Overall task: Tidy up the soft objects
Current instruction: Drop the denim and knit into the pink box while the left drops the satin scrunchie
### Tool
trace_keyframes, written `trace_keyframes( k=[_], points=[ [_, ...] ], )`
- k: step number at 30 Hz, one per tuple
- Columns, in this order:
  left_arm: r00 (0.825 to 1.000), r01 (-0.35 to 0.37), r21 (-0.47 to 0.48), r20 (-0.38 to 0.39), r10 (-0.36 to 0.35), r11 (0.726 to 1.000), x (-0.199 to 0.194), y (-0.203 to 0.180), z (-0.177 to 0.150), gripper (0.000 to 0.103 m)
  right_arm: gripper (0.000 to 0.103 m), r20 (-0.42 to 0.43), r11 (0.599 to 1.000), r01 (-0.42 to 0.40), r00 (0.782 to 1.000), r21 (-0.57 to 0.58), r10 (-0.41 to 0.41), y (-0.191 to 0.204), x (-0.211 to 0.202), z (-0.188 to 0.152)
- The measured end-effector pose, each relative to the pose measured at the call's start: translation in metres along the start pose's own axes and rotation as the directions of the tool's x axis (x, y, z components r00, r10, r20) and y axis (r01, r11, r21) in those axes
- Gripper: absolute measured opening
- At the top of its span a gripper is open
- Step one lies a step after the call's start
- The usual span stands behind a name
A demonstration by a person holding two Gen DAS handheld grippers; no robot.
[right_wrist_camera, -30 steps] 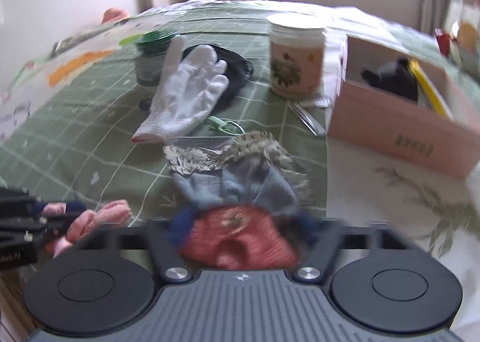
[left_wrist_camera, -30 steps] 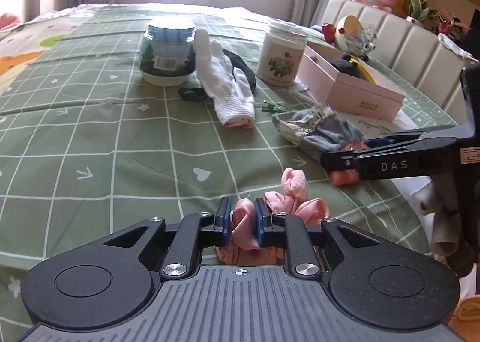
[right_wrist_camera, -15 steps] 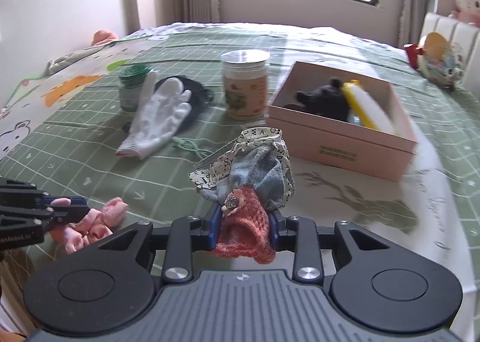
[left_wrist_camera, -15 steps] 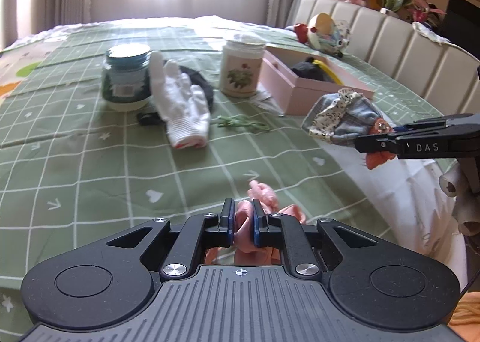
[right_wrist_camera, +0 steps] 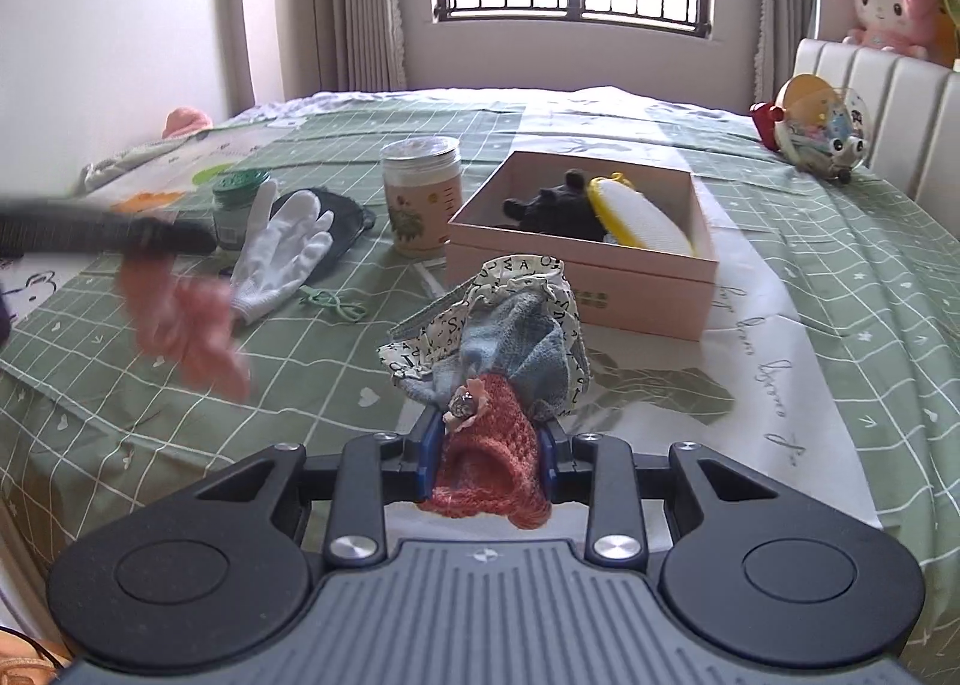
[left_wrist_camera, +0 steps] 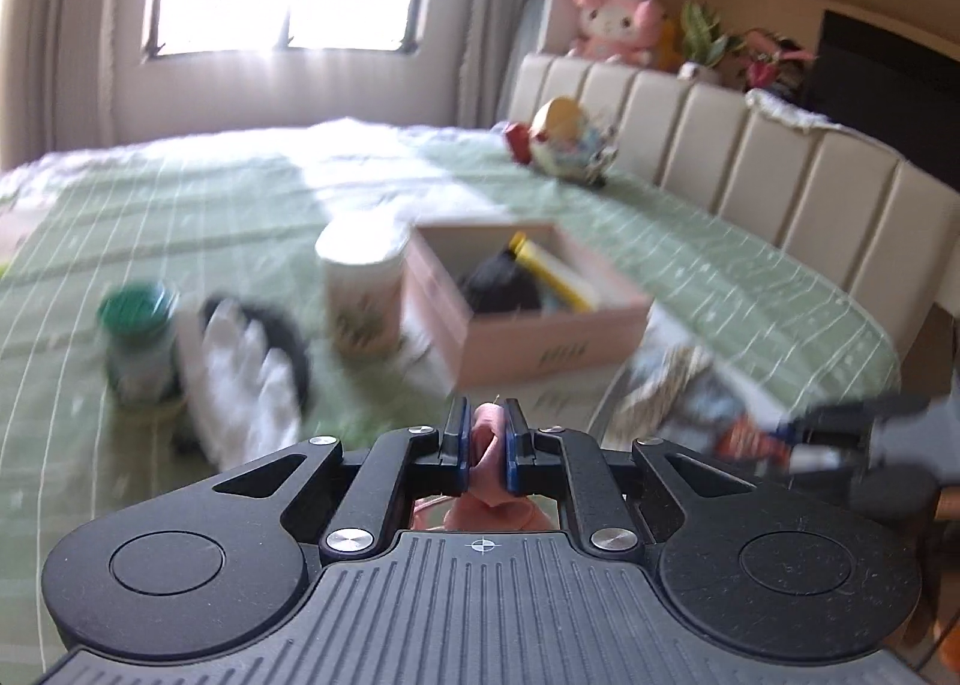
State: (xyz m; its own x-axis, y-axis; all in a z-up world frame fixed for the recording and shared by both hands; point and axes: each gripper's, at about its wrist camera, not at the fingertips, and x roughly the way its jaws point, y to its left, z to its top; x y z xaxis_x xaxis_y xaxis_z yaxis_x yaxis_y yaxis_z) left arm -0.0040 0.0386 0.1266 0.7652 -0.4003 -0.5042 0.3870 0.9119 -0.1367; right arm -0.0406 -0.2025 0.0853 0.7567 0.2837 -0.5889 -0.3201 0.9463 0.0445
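Left tool (left_wrist_camera: 485,439) clamped on pink scrunchie (left_wrist_camera: 489,454), held above bed (right_wrist_camera: 780,241). Right tool (right_wrist_camera: 487,454) clamped on red knit piece (right_wrist_camera: 492,463) of grey-and-print cloth bundle (right_wrist_camera: 510,337), just before pink box (right_wrist_camera: 576,271).

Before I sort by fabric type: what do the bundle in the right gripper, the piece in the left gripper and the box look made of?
The bundle: chunky orange-red knit, likely yarn, with grey-blue cloth and letter-printed cream fabric. The pink piece: soft, crumpled, matte cloth; blur hides its weave. The pink box: stiff, flat walls with sharp corners, probably matte cardboard.
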Motion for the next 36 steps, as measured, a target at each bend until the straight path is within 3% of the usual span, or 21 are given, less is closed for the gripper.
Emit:
trace_keyframes(
  k=[4,8,12,14,17,19,20,21,23,24,30,36],
  points=[
    [0.998,0.031,0.023,0.061,-0.032,0.999,0.026,-0.017,0.047,0.013,0.031,0.02,1.0,0.002,1.0,0.011,-0.003,-0.011,-0.005,0.001],
    [0.991,0.084,-0.028,0.108,-0.081,0.996,0.073,-0.027,0.094,0.013,0.031,0.041,1.0,0.007,0.999,0.015,-0.008,-0.022,-0.007,0.006],
    [0.987,0.145,-0.106,0.092,-0.135,0.984,0.138,-0.035,0.128,0.013,0.031,0.043,1.0,0.011,0.999,0.023,-0.012,-0.036,-0.004,0.01],
    [0.988,0.141,-0.119,0.08,-0.132,0.983,0.171,-0.042,0.135,0.014,0.031,0.036,0.999,0.016,0.999,0.032,-0.018,-0.044,0.0,0.01],
    [0.989,0.143,-0.163,-0.022,-0.148,0.976,0.225,-0.049,0.129,0.015,0.031,0.019,0.999,0.023,1.0,0.045,-0.024,-0.052,0.008,0.008],
    [0.966,0.179,-0.18,-0.153,-0.207,0.967,0.259,-0.05,0.114,0.017,0.031,0.008,0.998,0.016,1.0,0.057,-0.017,-0.055,0.013,0.006],
    [0.963,0.168,-0.15,-0.188,-0.195,0.974,0.269,-0.053,0.108,0.019,0.031,0.003,0.998,0.012,1.0,0.063,-0.012,-0.057,0.015,0.005],
    [0.969,0.119,-0.084,-0.208,-0.134,0.989,0.274,-0.057,0.1,0.02,0.031,-0.003,0.998,0.008,1.0,0.068,-0.008,-0.058,0.018,0.004],
    [0.981,-0.009,0.049,-0.193,0.018,0.999,0.279,-0.064,0.09,0.012,0.031,-0.018,0.998,0.003,1.0,0.07,-0.002,-0.059,0.023,0.003],
    [0.986,-0.026,0.07,-0.16,0.037,0.997,0.277,-0.062,0.088,0.012,0.031,-0.023,0.998,0.003,1.0,0.069,-0.001,-0.059,0.025,0.004],
    [1.0,0.016,-0.097,0.014,-0.014,0.995,0.231,-0.03,0.109,0.016,0.031,0.012,0.997,-0.023,1.0,0.077,0.022,-0.065,0.023,0.021],
    [0.998,0.054,-0.181,0.029,-0.05,0.982,0.164,0.0,0.086,0.016,0.031,0.087,0.996,-0.016,0.996,0.092,0.007,-0.092,0.033,0.092]
  ],
)
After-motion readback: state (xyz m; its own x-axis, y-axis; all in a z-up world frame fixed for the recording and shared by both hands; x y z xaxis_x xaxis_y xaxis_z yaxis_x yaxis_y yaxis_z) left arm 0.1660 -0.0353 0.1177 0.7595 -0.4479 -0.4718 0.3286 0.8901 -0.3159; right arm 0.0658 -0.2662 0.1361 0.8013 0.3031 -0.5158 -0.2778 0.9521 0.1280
